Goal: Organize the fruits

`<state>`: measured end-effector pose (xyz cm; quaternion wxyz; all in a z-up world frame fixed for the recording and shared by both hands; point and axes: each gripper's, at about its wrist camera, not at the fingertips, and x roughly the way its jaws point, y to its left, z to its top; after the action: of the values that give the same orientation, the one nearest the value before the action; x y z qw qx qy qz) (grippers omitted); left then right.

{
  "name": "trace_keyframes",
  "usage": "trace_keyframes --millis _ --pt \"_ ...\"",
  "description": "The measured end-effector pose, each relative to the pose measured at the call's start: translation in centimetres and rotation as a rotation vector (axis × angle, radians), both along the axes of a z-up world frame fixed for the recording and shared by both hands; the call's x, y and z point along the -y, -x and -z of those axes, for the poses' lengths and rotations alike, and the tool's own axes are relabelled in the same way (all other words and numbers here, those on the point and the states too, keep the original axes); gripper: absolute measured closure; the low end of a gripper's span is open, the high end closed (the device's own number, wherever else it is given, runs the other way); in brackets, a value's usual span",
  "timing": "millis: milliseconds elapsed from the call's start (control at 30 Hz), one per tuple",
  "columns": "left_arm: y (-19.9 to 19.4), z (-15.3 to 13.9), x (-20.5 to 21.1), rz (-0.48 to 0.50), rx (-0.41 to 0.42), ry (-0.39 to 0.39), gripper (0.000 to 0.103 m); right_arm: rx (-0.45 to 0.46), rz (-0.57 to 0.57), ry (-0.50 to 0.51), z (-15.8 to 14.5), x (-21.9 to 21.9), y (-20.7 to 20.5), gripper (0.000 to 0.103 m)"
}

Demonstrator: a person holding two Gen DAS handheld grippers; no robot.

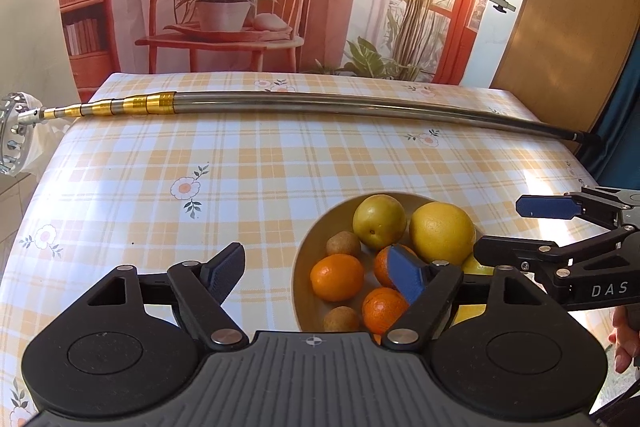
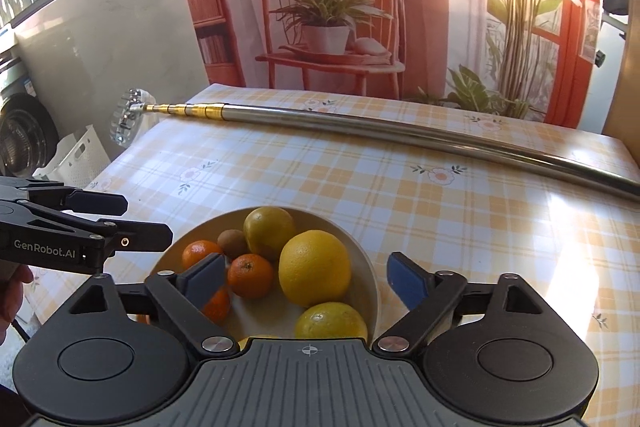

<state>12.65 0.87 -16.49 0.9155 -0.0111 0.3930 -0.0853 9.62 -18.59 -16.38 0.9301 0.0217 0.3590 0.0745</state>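
Observation:
A pale round bowl [image 1: 307,259] [image 2: 262,319] on the checked tablecloth holds a large yellow citrus [image 1: 442,231] [image 2: 314,267], a green-yellow citrus [image 1: 378,221] [image 2: 269,231], tangerines [image 1: 337,277] [image 2: 250,275] and small brown kiwis [image 1: 343,244] [image 2: 232,243]. Another yellow fruit [image 2: 330,321] lies at the bowl's near side. My left gripper [image 1: 316,273] [image 2: 140,221] hovers open over the bowl's left edge, its right pad above a tangerine. Open and holding nothing, my right gripper [image 2: 304,279] [image 1: 516,229] straddles the bowl's near right part.
A long telescopic metal pole [image 1: 320,103] [image 2: 400,131] with gold sections lies across the far side of the table. The printed backdrop hangs behind it. A washing machine [image 2: 24,131] and white crate [image 2: 76,155] stand off the table's left edge. A hand [image 1: 624,339] holds the right gripper.

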Motion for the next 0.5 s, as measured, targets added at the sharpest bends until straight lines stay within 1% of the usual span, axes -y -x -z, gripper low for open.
trace_keyframes --millis 33,67,167,333,500 --pt "0.0 -0.1 0.0 0.005 0.000 0.000 0.016 0.000 0.001 -0.005 -0.1 0.0 0.1 0.004" --pt "0.1 -0.3 0.1 0.010 0.001 0.003 0.015 -0.001 0.004 -0.013 -0.4 0.1 0.2 0.000" --pt "0.4 -0.9 0.1 0.014 0.018 0.003 0.014 -0.008 0.019 -0.031 -1.0 0.3 0.3 0.001" --pt "1.1 -2.8 0.4 0.025 0.080 -0.008 0.011 0.018 0.046 -0.026 -2.6 0.4 0.9 0.000" --pt "1.9 -6.0 0.6 0.027 0.171 -0.023 0.008 0.094 0.067 -0.016 -5.8 0.5 1.8 0.000"
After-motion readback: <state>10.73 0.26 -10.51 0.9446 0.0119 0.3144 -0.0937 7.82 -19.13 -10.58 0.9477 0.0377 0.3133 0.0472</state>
